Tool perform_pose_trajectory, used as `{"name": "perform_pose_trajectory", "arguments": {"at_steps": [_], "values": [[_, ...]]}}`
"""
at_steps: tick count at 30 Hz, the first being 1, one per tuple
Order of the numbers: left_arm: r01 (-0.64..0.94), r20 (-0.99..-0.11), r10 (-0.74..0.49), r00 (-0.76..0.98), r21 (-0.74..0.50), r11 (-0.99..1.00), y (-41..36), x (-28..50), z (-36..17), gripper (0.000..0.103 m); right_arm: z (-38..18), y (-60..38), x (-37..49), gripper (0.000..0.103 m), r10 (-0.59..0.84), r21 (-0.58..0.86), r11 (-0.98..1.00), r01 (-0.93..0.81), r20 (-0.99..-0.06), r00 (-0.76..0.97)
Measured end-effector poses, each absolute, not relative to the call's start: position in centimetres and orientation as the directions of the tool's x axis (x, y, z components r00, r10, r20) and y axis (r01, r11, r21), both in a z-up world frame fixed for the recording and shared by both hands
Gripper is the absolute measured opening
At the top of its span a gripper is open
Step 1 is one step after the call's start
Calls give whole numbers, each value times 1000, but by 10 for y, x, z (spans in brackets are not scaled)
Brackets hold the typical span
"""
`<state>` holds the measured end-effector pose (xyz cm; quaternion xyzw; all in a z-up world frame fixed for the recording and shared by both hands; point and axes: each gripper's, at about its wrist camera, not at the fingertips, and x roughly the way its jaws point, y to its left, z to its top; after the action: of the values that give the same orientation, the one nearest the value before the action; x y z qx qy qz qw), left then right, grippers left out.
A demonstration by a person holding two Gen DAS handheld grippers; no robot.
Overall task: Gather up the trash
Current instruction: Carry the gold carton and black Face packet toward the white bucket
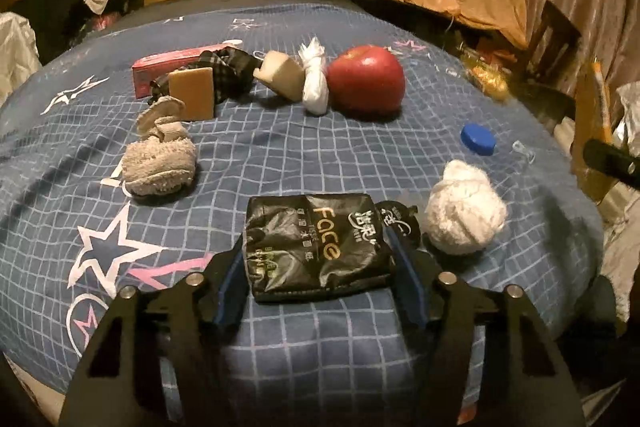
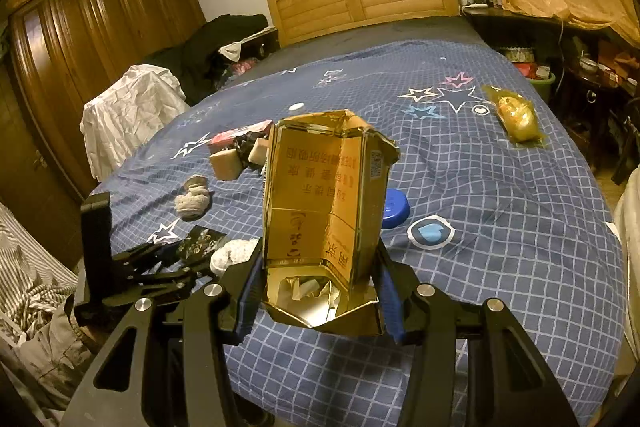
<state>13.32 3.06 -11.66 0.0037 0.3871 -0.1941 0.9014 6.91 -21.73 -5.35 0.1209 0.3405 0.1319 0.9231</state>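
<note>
A: Where's the black wrapper (image 1: 316, 251)?
B: On the bed (image 1: 280, 155), between the left gripper (image 1: 320, 279)'s half-open jaws; whether the pads touch it is hard to tell.
A: And the right gripper (image 2: 320, 291)?
B: Clamped on a gold carton (image 2: 324, 211), above the bed.
A: Room to move?
B: A white wad (image 1: 464, 213) sits just beside; the bed edge is near.

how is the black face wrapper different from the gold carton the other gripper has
The black wrapper is soft, crinkled film lying flat on the bedspread; the gold carton is stiff card, held clear of it. The wrapper lies between the left gripper's fingers; the right gripper clamps the carton. The carton is torn open, with scraps inside. Both carry printed lettering.
</note>
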Motion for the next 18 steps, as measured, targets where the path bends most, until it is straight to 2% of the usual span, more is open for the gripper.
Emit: {"name": "perform_pose_trajectory", "arguments": {"at_steps": [6, 13, 18], "values": [[255, -656, -268, 705, -117, 960, 42, 123, -81, 59, -47, -220, 66, 51, 323, 316, 935, -160, -578, 750], [145, -612, -126, 781, -18, 989, 21, 122, -32, 59, -30, -220, 59, 51, 305, 285, 943, -169, -549, 778], [149, -558, -117, 822, 12, 989, -8, 120, -4, 59, -14, -230, 50, 51, 279, 266, 951, -157, -523, 805]]}}
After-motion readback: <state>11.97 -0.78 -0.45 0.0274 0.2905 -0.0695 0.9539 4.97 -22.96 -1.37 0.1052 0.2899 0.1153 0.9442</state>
